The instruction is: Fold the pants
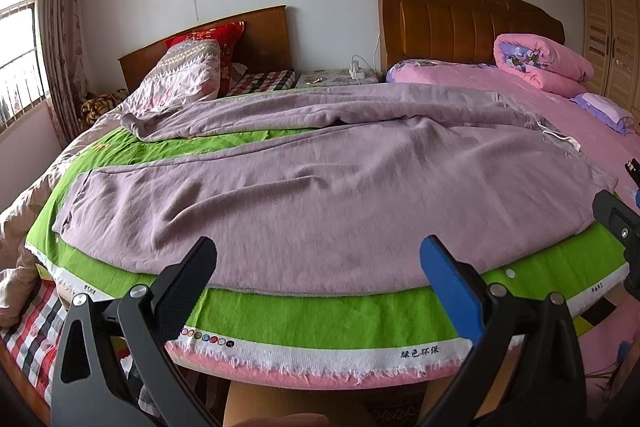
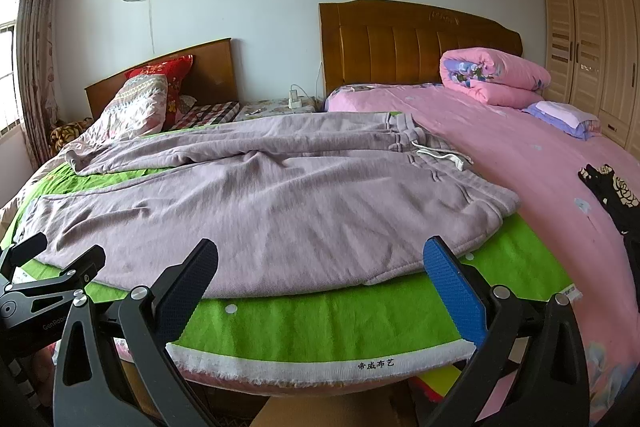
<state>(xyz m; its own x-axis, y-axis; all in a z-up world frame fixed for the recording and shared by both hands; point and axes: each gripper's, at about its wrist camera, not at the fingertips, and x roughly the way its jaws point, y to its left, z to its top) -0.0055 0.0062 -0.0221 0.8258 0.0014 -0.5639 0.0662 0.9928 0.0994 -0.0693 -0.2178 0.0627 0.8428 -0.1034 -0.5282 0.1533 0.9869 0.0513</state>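
Lilac sweatpants [image 1: 304, 187] [image 2: 280, 203] lie spread flat on a green cloth [image 1: 320, 319] [image 2: 320, 323] over the bed. The waistband with a white drawstring [image 2: 440, 155] points right, and the two legs run left, the far leg crumpled at its cuff [image 1: 140, 127]. My left gripper [image 1: 318, 271] hovers open just before the near edge of the pants, holding nothing. Further right along the same near edge, my right gripper [image 2: 320, 271] also stands open and empty. Each gripper shows at the edge of the other's view.
A pink bedspread [image 2: 520, 167] lies to the right, with a rolled pink quilt [image 2: 492, 79] by the wooden headboard. A black floral garment [image 2: 612, 191] lies at the far right. A second bed with pillows [image 1: 188, 71] is at the back left; a wardrobe [image 2: 592, 39] stands on the right.
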